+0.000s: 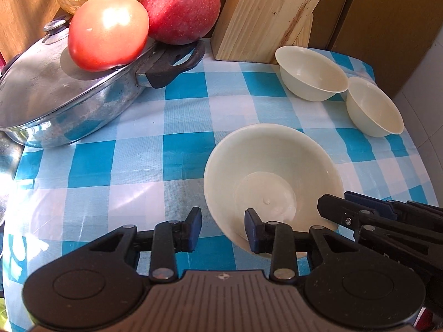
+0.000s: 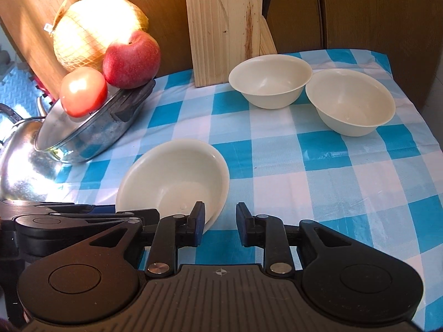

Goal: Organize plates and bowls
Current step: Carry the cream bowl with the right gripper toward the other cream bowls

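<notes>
A: How will the near bowl (image 1: 272, 177) handle?

B: Light, stiff, glossy, likely slippery, I'd judge. It sits near-centre on the checked tabletop (image 2: 318, 171); two more bowls (image 2: 268, 81) stand far right. I'd pinch its thin rim.

A: Tongs?

B: Left tongs (image 1: 223, 228) part-open, straddling its near-left rim, not gripping. Right tongs (image 2: 220, 222) part-open, empty, at its right edge, both low and level.

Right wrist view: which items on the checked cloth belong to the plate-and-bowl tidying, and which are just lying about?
Part of the job:
- near bowl, close to both grippers
- back-left bowl
- back-right bowl

Just lying about:
- lidded pan
- tomato and apple, resting on the pan
- netted melon
- wooden board
- kettle
</notes>
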Demonstrator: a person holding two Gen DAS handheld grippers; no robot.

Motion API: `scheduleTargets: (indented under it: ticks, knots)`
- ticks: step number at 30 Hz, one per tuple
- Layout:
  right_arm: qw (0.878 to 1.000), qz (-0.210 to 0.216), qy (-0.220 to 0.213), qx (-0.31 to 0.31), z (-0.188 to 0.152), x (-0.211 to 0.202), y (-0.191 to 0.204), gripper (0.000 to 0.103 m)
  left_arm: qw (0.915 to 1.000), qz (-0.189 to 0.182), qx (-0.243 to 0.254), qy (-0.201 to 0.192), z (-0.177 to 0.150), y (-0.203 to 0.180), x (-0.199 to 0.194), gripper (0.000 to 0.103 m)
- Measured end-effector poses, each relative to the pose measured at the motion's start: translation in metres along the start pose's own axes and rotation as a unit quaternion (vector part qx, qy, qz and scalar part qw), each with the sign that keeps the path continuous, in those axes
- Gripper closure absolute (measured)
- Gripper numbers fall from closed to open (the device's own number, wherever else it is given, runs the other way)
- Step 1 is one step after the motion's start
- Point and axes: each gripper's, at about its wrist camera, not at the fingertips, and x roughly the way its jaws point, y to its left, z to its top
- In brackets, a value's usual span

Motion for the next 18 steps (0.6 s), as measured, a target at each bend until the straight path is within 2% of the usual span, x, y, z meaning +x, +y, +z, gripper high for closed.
scheduleTargets:
  ticks: [3,9,12,14,18]
  knots:
    - [0.999,-0.025,-0.03,-0.018,0.002,-0.012,-0.002,0.065,1.0,0.0,0.0,-0.01,0.003,0.0,-0.006,0.073]
    - [0.992,-0.078,-0.078,-0.057,0.005,-0.027,-0.003,0.065,0.9994,-0.001,0.007,-0.035,0.005,-0.005,-0.018,0.069]
    - [0.985,-0.117,-0.102,-0.079,0.006,-0.032,-0.003,0.063,0.9987,0.0,0.012,-0.05,0.007,-0.011,-0.023,0.068]
    - [0.98,-0.137,-0.113,-0.088,0.007,-0.033,-0.005,0.063,0.998,0.003,0.02,-0.06,0.01,-0.018,-0.027,0.066]
    - [0.977,-0.15,-0.122,-0.087,0.01,-0.035,-0.011,0.063,0.9962,0.004,0.036,-0.079,0.014,-0.029,-0.032,0.065]
